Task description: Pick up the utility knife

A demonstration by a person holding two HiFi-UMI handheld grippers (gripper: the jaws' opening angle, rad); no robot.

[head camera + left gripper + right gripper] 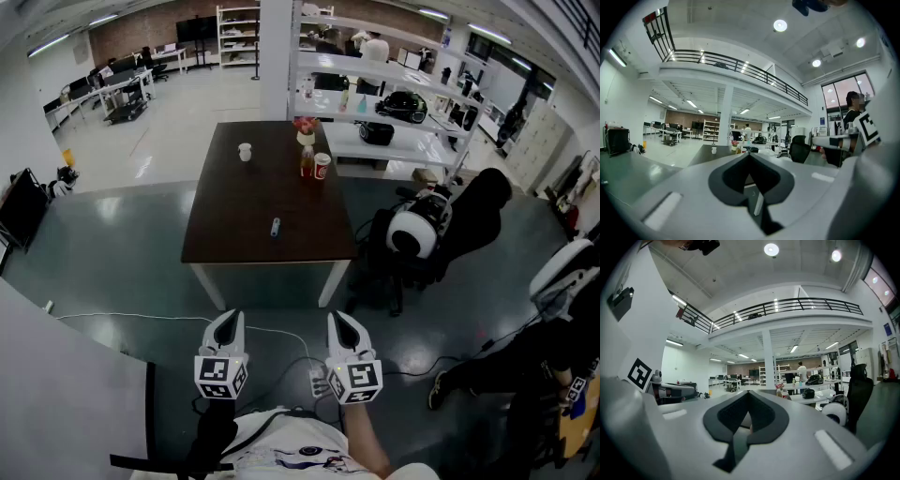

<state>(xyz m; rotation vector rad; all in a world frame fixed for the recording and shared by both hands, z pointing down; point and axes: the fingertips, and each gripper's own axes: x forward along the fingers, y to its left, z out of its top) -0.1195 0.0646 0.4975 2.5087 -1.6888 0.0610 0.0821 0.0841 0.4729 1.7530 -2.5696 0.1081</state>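
Note:
The utility knife (275, 227), small and dark with a blue-grey body, lies near the front middle of the dark brown table (225, 216). Both grippers are held side by side well short of the table, over the floor, pointing level toward it. My left gripper (225, 320) is shut with nothing in it, its tips meeting in the left gripper view (749, 153). My right gripper (342, 320) is also shut and empty, its tips together in the right gripper view (749, 393). The knife itself is too small to pick out in either gripper view.
At the table's far side stand a white cup (245, 152), a bottle (307, 161), a red can (322, 166) and flowers (306, 127). A black chair with a white helmet-like object (413, 231) sits right of the table. Cables (281, 345) cross the floor; white shelves (384, 108) stand behind.

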